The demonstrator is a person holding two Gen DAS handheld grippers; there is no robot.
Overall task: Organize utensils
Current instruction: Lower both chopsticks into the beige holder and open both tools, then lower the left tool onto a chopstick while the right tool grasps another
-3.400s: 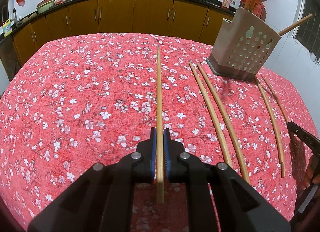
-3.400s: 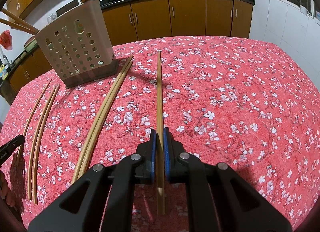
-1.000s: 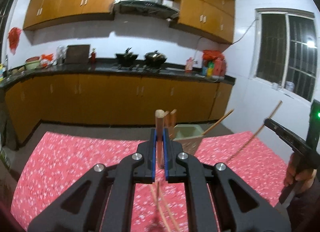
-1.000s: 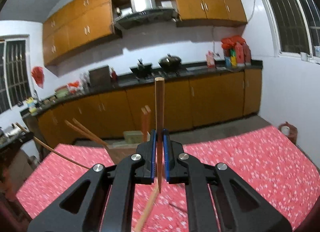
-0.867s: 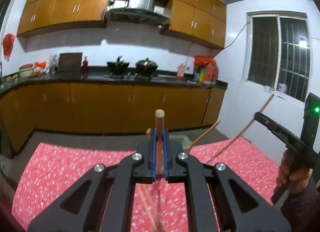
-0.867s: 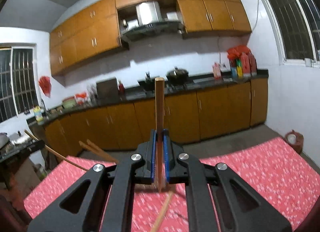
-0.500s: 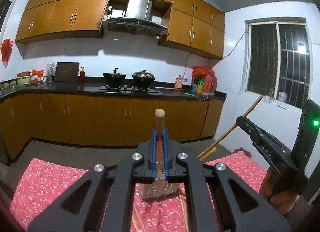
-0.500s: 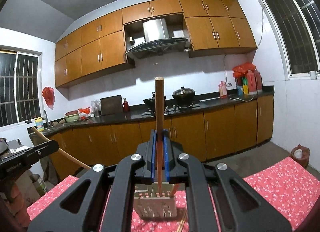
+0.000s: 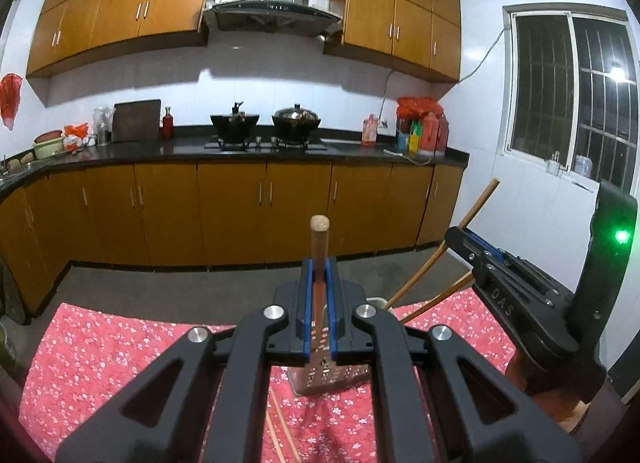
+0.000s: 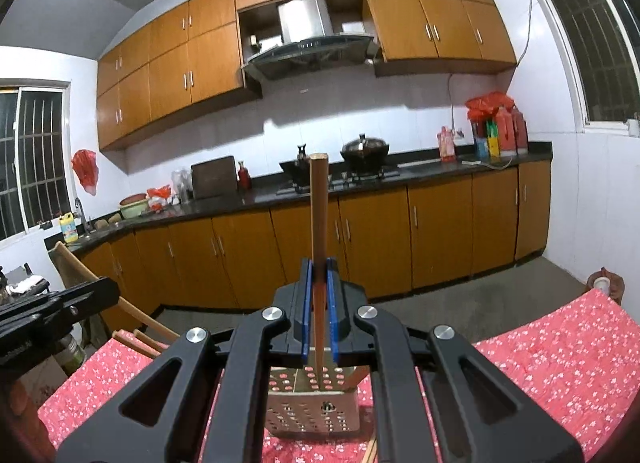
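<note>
Both grippers (image 9: 319,303) (image 10: 319,303) clamping 1 chopstick (image 9: 319,247) (image 10: 319,223) each above holder (image 10: 312,403); next: lower, release inside.

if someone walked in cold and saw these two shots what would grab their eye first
Probably the chopstick standing upright between the pads of the right gripper, dead centre of its view, and the left gripper clamping another chopstick the same way. Just below both sits the perforated utensil holder on the red floral tablecloth, with orange-brown kitchen cabinets filling the background.
</note>
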